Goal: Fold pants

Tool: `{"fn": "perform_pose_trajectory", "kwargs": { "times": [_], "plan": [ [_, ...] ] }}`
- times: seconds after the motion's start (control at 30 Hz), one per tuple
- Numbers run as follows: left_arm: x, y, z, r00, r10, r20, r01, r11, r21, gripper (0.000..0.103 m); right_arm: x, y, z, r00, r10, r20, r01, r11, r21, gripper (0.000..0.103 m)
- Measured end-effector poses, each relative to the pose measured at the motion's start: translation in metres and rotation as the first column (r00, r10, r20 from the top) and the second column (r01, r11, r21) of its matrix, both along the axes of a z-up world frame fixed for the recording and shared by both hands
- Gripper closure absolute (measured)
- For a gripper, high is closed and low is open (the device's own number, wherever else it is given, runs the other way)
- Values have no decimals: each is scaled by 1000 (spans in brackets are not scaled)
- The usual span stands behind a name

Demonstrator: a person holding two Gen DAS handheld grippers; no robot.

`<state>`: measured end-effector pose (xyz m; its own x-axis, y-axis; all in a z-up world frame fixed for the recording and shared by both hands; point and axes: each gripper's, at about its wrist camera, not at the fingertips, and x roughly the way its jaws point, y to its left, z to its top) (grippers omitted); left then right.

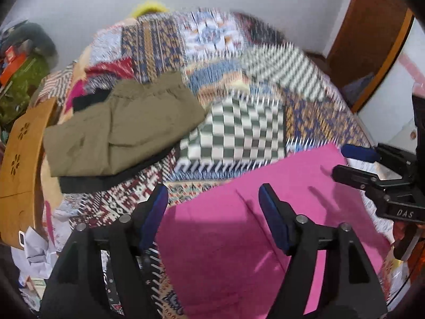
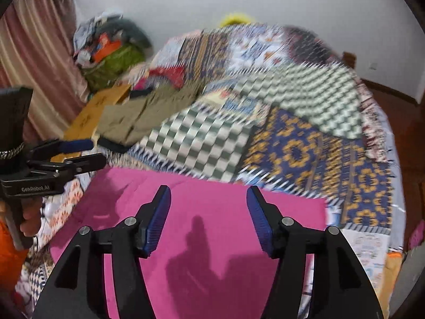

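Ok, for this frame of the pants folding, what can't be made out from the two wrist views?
- Pink pants: near end hidden under the left tongs and cut by the bottom edge, left view; likewise under the right tongs, right view.
- Olive garment: what kind it is, folded; smeared in the right view.
- Black cloth beneath it: mostly covered.
- Bedspread: pattern motion-blurred, both views.

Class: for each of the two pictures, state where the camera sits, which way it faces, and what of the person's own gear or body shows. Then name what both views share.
Left wrist: sits on the left tongs, looking down along their open fingers at the pink pants on the patterned bedspread; the right tongs show at the right edge.
Right wrist: sits on the right tongs, open, facing the same pants; the left tongs and a hand show at left.
Shared: pink pants, bedspread, olive folded garment.
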<state>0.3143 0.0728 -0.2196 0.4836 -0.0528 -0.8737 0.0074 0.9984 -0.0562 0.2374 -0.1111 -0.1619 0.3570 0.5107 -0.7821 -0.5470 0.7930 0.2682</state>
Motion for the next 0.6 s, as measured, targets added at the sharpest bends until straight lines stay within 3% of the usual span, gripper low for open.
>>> {"fn": "perform_pose_trajectory", "kwargs": {
  "times": [0.13, 0.2, 0.3, 0.6],
  "plan": [
    [6, -5, -36, 994, -18, -111, 18, 1000, 3, 30, 5, 19, -34, 994, 41, -105, -47, 997, -56, 48],
    [3, -3, -41, 994, -14, -105, 15, 1000, 13, 25, 5, 25, -52, 979, 60, -193, -77, 994, -83, 45],
    [-2, -3, -37, 995, -30, -96, 33, 999, 29, 22, 0, 20, -55, 984, 39, -174, -54, 995, -82, 30],
    [-33, -6, -29, 995, -50, -85, 58, 994, 93, 17, -33, -3, -54, 992, 16, -128, -30, 993, -112, 27]
  ]
}}
